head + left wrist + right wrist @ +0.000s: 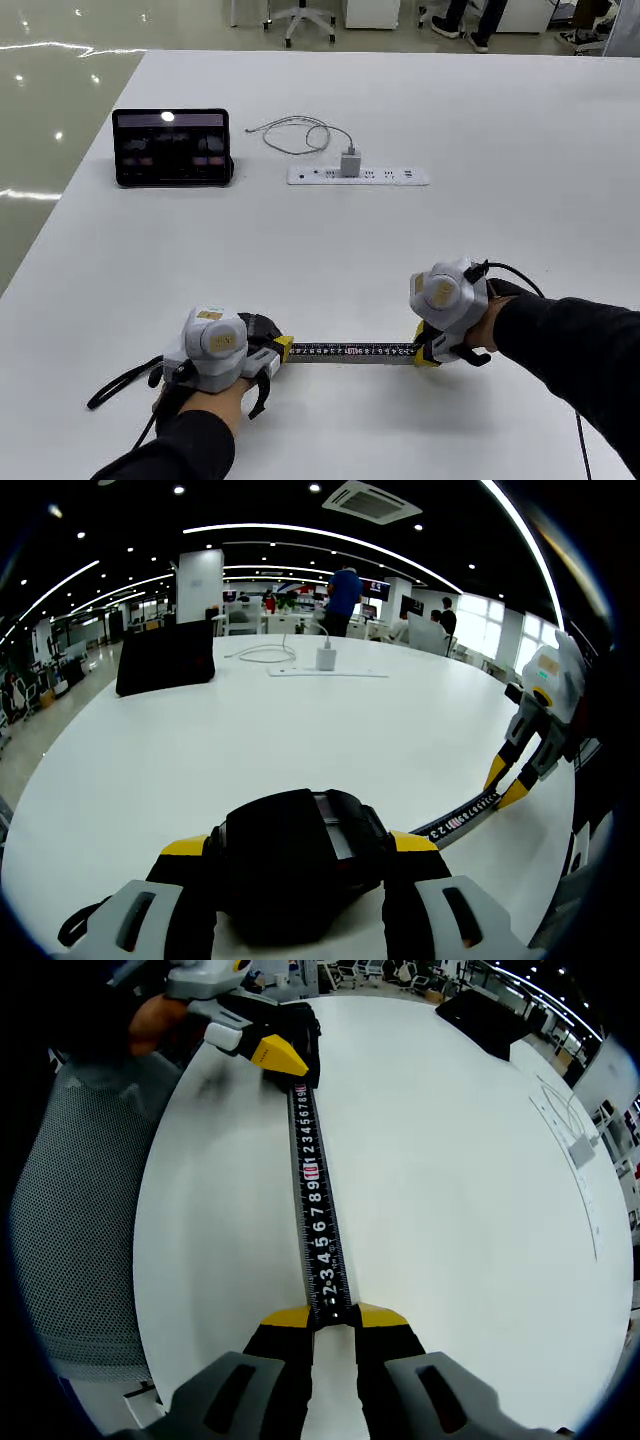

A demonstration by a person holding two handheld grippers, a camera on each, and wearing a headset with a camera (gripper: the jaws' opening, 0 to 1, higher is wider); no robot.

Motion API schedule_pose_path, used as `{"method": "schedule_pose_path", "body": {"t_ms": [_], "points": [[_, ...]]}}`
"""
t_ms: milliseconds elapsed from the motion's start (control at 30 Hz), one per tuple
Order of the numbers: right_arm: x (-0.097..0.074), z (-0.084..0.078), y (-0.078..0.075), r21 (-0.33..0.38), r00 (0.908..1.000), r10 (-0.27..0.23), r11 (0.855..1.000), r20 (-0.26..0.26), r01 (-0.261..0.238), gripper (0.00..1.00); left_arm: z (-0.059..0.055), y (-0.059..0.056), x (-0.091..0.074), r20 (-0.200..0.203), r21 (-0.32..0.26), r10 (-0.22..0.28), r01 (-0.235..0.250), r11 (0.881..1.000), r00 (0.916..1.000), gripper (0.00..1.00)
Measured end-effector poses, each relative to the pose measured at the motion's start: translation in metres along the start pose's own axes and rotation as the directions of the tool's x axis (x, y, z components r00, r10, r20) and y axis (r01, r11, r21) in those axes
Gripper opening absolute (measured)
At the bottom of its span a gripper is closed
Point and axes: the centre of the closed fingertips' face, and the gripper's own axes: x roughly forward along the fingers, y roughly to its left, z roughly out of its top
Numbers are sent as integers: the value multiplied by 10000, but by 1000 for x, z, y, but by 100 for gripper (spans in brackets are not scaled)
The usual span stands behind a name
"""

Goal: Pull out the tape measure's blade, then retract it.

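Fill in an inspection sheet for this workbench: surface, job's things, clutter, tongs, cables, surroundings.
Surface: white table, no marks seen.
Job's things: tape measure case in the left tongs; blade pulled out flat along the table, its end in the right tongs.
Clutter: tablet propped upright; power strip with a white charger plugged in.
Tongs: left shut on the case; right shut on the blade's end.
Cables: white cable looped behind the charger; black cable at the right gripper.
Surroundings: shiny floor, chair base, people beyond the table.
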Motion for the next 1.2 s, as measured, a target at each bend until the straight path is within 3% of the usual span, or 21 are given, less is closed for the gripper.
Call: {"method": "schedule_pose_path", "body": {"t_ms": [567,1200], "points": [[7,19,4,-139,9996,21,9999,269,-17,11,0,-1,0,-95,-29,-37,37,10000,9999,64],[10,27,4,-152,9995,58,9999,310,-53,11,-1,-1,0,-135,-38,-56,56,10000,9999,64]]}}
